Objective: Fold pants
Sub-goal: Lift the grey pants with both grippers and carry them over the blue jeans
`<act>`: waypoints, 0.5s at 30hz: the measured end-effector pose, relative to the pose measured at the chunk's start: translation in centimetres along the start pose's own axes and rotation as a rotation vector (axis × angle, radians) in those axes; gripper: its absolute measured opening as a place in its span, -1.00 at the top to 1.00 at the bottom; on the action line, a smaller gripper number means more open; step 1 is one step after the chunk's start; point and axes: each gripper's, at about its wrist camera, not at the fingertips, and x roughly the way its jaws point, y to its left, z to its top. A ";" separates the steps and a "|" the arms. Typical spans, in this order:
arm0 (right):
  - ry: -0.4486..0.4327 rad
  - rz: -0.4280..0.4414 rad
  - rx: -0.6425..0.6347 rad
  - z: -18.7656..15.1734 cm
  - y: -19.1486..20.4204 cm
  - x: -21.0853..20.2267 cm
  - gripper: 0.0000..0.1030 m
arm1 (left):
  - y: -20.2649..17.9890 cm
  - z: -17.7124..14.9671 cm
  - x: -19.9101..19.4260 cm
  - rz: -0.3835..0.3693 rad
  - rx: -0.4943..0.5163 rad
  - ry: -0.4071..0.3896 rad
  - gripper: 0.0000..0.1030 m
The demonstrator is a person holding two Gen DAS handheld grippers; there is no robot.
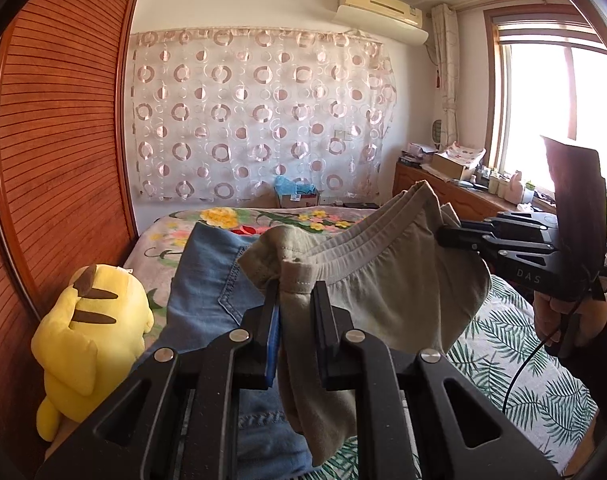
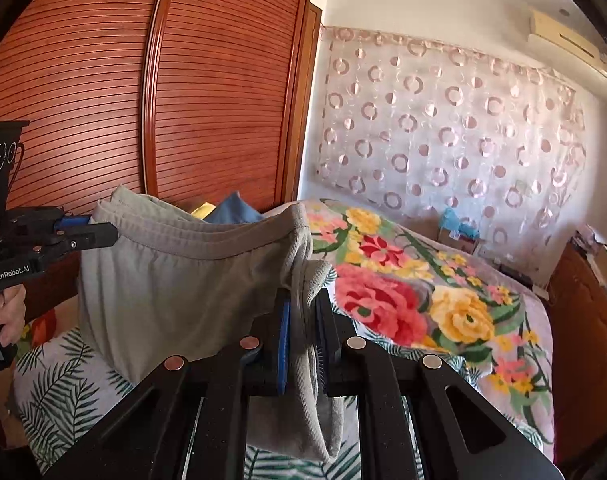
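Pants: soft grey-green knit pants (image 1: 383,280) with a ribbed elastic waistband, hanging stretched between my two tools above the bed (image 2: 403,300)
Left hand-held gripper (image 1: 295,300): black jaws with a blue pad, clenched on a bunched waistband corner
Right hand-held gripper (image 2: 303,316): clamped on the opposite waistband corner, cloth drooping through the jaws
Bed: palm-leaf sheet at the near edge, floral blanket across the far side
Left edge of bed: folded blue denim (image 1: 207,288), yellow plush toy (image 1: 91,332)
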 end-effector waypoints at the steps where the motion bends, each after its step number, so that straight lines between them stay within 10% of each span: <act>1: -0.006 0.002 -0.005 0.2 -0.1 0.4 0.77 | 0.2 0.1 0.1 0.005 -0.004 -0.005 0.69; 15: -0.036 0.037 -0.142 2.2 0.2 7.5 0.77 | 3.1 -2.3 0.7 0.082 -0.129 0.008 0.69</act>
